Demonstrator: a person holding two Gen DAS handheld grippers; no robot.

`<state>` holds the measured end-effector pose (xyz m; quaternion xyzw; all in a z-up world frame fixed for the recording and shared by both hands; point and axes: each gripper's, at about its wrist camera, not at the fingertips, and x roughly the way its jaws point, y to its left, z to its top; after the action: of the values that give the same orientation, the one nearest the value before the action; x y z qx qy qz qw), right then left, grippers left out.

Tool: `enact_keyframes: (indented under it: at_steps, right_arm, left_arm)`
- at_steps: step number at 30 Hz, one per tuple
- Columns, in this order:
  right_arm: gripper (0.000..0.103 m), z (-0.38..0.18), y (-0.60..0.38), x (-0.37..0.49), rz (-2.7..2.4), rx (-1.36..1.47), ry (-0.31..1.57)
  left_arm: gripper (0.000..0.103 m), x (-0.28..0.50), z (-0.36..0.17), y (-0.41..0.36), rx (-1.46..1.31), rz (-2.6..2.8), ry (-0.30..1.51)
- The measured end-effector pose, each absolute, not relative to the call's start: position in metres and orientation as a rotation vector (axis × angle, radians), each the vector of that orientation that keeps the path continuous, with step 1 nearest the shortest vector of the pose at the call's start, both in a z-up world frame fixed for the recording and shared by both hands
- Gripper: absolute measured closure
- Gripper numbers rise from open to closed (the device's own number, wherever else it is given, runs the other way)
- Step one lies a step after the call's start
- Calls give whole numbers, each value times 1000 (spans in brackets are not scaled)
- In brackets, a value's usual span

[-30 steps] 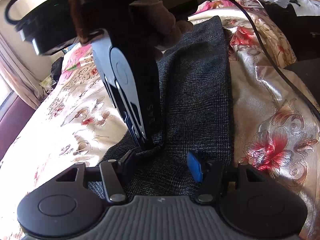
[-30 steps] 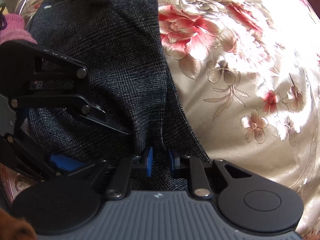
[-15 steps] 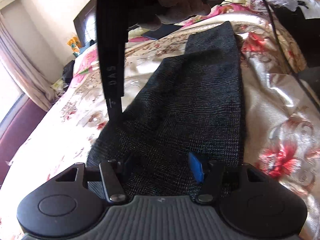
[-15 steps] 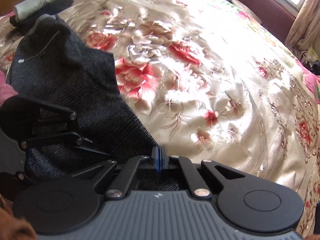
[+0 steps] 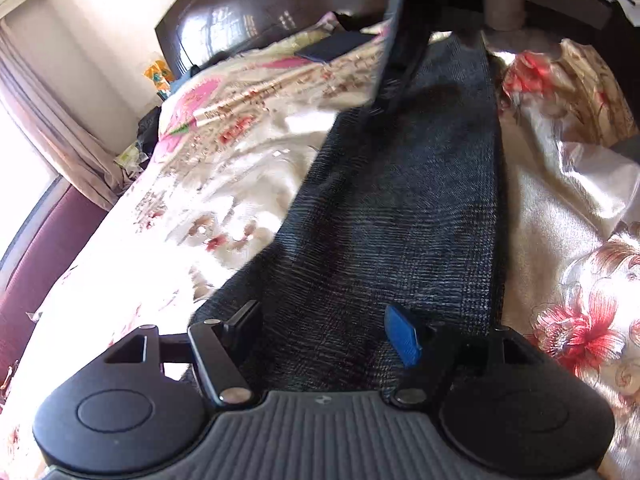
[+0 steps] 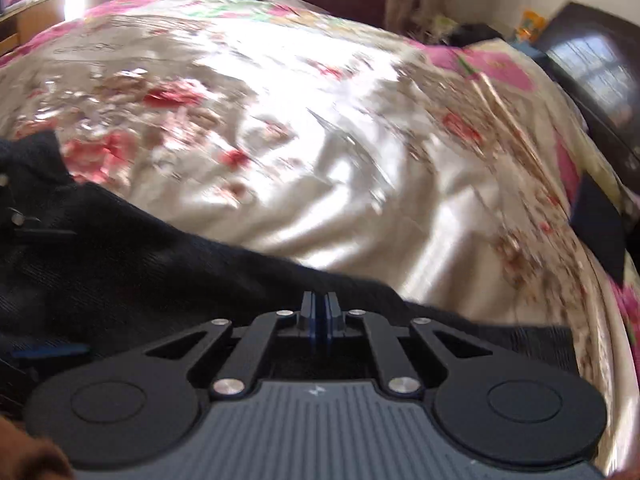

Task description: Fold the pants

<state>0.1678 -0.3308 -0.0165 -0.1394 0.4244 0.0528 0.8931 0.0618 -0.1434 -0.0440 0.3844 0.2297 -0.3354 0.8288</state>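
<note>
While the pants (image 5: 400,208) are lying as a long, dark, finely woven strip along the bed (image 5: 224,184), its glossy floral satin cover is rumpling around them. The left hand-held gripper (image 5: 328,330) is hovering over the near end of the strip, jaws spreading wider, with cloth beneath them but nothing pressed by the blue pads (image 5: 404,334). The right hand-held gripper (image 6: 319,314) is clenched (its jaws just starting to part), and a dark edge of the pants (image 6: 168,272) seems pinched in it, though blur is making that uncertain.
</note>
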Motion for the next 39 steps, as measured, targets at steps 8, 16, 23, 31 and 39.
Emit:
enact_keyframes:
  at_steps: [8,16,23,31,39]
  right_arm:
    - [87,-25,-421,166,-76,45,799]
    - [102,-43,-460,173,-144,147,758]
    - [101,-32,-522,129,-340,156,704]
    - [87,8,-466,97,-218,153,630]
    - [86,13,-275,138,354,129,772]
  left_arm:
    - [22,50,-34,-169,874,-687,478]
    - [22,45,-39,-196,976,-630,521]
    - [21,37,-44,-190,1014,-594,531]
    - [21,26,-8,-138,870,-459,523]
    - [21,13,6,-3,734,-117,585]
